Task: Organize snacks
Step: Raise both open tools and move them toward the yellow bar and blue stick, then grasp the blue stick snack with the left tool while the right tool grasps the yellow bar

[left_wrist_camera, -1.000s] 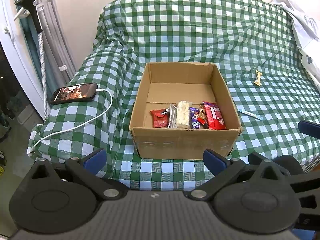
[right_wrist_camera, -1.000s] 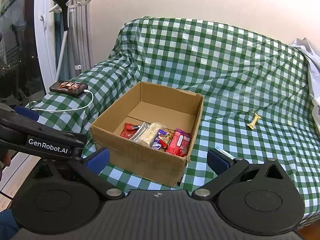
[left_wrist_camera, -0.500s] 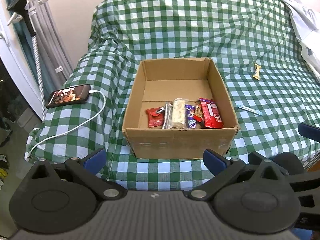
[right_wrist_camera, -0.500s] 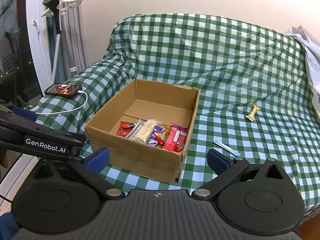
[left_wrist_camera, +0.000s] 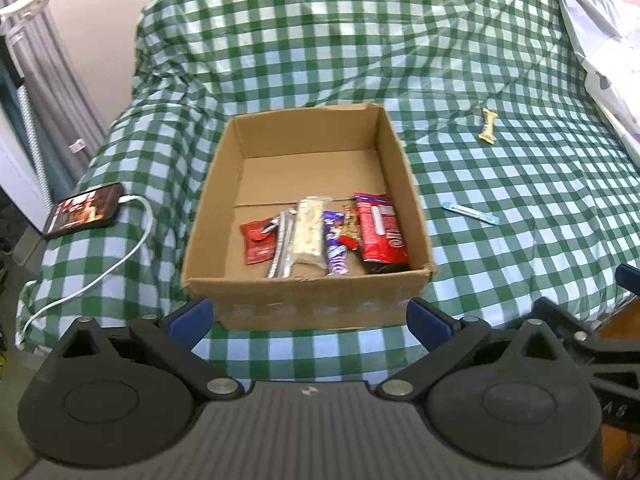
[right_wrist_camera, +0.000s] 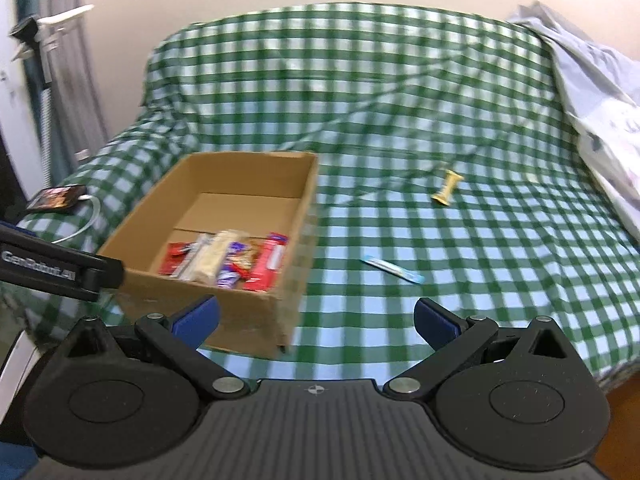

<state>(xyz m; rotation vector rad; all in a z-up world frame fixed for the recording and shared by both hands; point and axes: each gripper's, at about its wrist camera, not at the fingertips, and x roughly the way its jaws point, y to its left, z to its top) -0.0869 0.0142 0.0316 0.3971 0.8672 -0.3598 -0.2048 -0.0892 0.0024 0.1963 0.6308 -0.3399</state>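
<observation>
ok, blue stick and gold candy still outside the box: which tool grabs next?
Right tool, probably: open, with the blue stick just ahead. Left tool faces the box.

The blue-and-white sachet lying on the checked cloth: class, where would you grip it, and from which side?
Grip the sachet across its narrow width near the middle, coming straight down with the right gripper. It lies flat, long and thin, so the fingers should straddle its long edges.
</observation>
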